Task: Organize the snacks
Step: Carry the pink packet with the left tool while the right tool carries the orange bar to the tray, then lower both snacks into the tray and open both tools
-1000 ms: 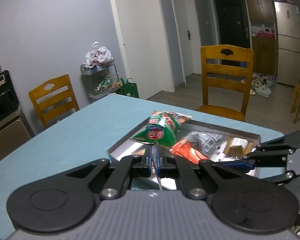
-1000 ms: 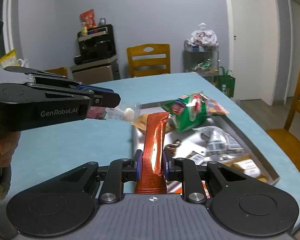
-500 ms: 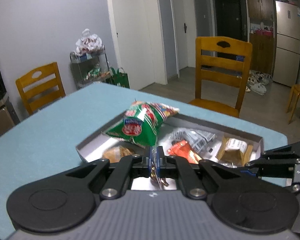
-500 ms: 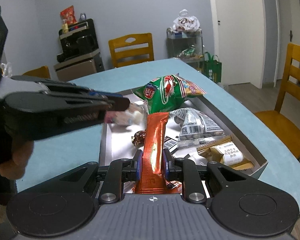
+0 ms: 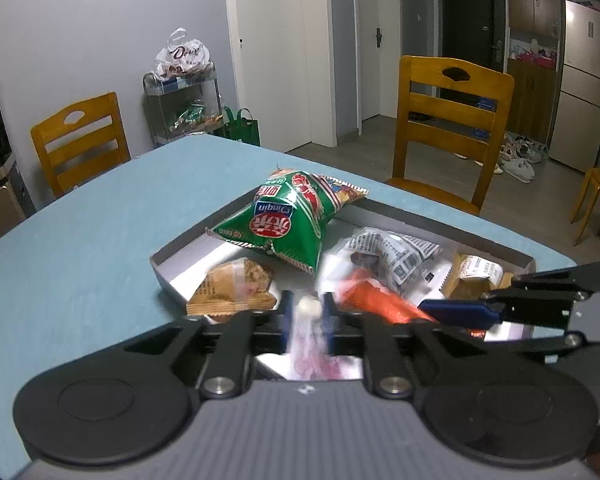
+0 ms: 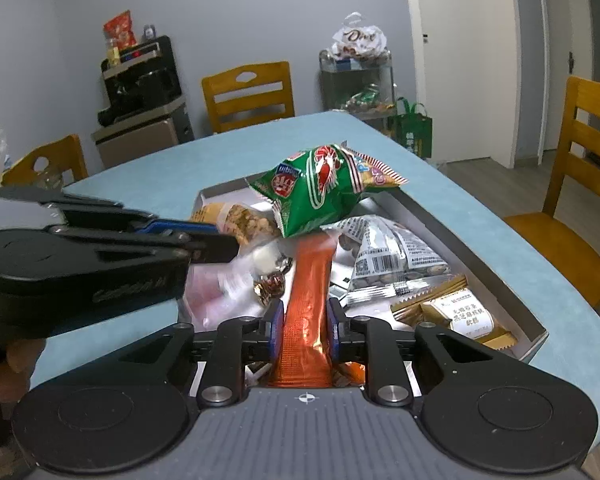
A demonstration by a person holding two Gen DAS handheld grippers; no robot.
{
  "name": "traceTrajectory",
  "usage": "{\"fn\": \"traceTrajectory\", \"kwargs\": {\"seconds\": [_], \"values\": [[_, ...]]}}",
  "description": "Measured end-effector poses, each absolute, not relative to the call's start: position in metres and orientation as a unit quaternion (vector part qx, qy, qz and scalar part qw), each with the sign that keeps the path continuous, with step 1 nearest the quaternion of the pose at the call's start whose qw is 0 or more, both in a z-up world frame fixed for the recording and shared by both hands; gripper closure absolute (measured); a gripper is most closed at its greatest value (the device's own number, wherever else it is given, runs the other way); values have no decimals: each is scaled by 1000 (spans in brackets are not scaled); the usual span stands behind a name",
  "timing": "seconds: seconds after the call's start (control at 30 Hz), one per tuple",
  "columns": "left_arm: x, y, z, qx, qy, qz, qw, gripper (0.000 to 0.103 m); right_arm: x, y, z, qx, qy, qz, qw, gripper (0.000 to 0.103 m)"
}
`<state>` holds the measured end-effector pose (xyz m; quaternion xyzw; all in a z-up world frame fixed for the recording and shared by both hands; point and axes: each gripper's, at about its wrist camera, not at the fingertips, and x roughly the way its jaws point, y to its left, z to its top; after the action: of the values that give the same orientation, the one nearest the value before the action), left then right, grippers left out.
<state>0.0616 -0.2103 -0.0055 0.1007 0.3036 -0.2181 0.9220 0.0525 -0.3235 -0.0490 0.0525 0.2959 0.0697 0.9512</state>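
A grey tray [image 5: 188, 242] [image 6: 452, 236] on the blue table holds several snacks: a green chip bag [image 5: 288, 216] [image 6: 320, 188], a silver packet [image 6: 388, 252], a tan cracker pack [image 5: 232, 284] and a gold-wrapped bar [image 6: 456, 312]. My left gripper [image 5: 306, 314] [image 6: 216, 246] is over the tray's near end, its jaws a little apart around a blurred clear pink-and-white candy packet [image 5: 312, 352] [image 6: 236, 276]. My right gripper [image 6: 302, 320] [image 5: 456, 312] is shut on a long orange wrapper [image 6: 308, 300] [image 5: 380, 300] just above the tray.
The blue table [image 5: 80, 240] runs out to the left of the tray. Wooden chairs [image 5: 448, 128] [image 6: 252, 94] stand around it. A metal cart with bags [image 5: 186, 104] stands by the wall, and an appliance stack [image 6: 140, 92] stands on the far side.
Both grippers have moved closer to and lower over the tray. The left jaws have parted a little, and the candy packet between them is now blurred. The right still holds the orange wrapper.
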Motion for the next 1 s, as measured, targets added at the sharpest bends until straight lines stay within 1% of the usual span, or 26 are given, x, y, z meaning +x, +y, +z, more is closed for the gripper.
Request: {"fn": "traceTrajectory", "kwargs": {"seconds": [0.03,0.07,0.1,0.13,0.2,0.23,0.27,0.3,0.33,0.37,0.47,0.67,1.0], "values": [[59,-208,-4,100,301,-217,923,57,53,-323,-48,51,296,69,951,76],[57,-205,-2,98,295,-216,926,36,52,-323,-48,51,295,69,952,71],[54,-202,0,94,287,-212,930,20,51,-322,-47,52,293,69,952,68],[51,-199,2,91,281,-209,932,16,50,-322,-46,52,291,68,953,65],[48,-194,7,89,276,-210,934,14,48,-321,-43,50,286,67,954,60],[47,-193,9,89,276,-211,934,14,47,-320,-42,50,285,67,955,54],[46,-191,10,90,276,-213,933,13,46,-319,-41,49,284,67,955,44],[44,-189,12,89,275,-214,933,12,45,-318,-40,49,282,66,956,38],[43,-186,14,87,274,-215,933,11,43,-318,-38,50,279,64,957,26],[42,-184,15,85,274,-217,933,9,40,-318,-36,50,273,62,959,18],[38,-176,17,77,277,-225,931,7,34,-315,-31,37,264,54,962,9],[29,-162,17,70,282,-233,928,5,17,-310,-24,9,256,36,966,0],[12,-132,9,65,292,-233,925,5,-6,-309,-32,20,284,14,959,0]]}}
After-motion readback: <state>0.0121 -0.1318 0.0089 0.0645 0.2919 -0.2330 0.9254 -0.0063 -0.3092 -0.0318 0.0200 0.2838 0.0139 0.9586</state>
